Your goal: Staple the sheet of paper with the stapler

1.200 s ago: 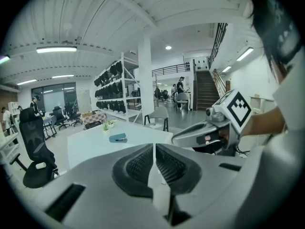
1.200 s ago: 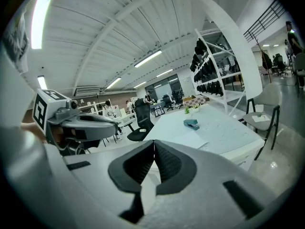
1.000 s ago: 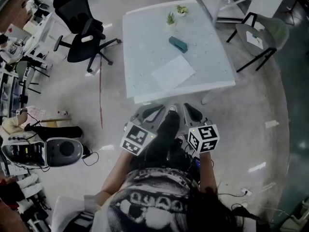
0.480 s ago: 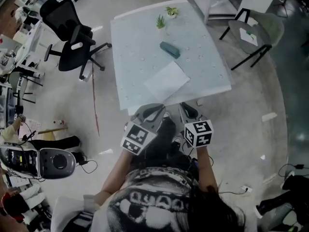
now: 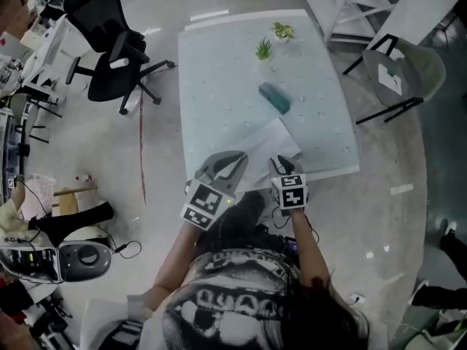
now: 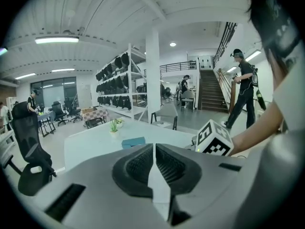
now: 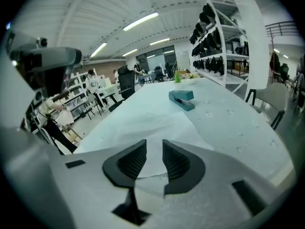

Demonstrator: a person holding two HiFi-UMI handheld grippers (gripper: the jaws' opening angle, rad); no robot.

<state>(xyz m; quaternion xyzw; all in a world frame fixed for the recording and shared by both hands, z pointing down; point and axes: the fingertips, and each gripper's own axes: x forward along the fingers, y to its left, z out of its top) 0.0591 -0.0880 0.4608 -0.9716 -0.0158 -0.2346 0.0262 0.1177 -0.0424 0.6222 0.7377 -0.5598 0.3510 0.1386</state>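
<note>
A teal stapler (image 5: 274,98) lies on the pale table (image 5: 219,71), past a white sheet of paper (image 5: 266,141) near the front edge. My left gripper (image 5: 235,157) hovers at that edge, left of the sheet, and its jaws are shut with nothing between them (image 6: 154,149). My right gripper (image 5: 286,163) hangs over the sheet's near edge. Its jaws are opening, and only the paper (image 7: 157,123) shows below the gap (image 7: 154,149). The stapler (image 7: 182,99) lies farther ahead, also visible in the left gripper view (image 6: 133,141).
Two small potted plants (image 5: 263,48) (image 5: 282,29) stand at the table's far end. A black office chair (image 5: 117,46) is to the left, a grey chair (image 5: 405,68) and a white rack (image 5: 343,2) to the right. A person walks by the stairs (image 6: 244,89).
Both grippers have moved forward from in front of the person to the table's near edge. The right gripper dropped and tipped downward over the paper, and its jaws have parted.
</note>
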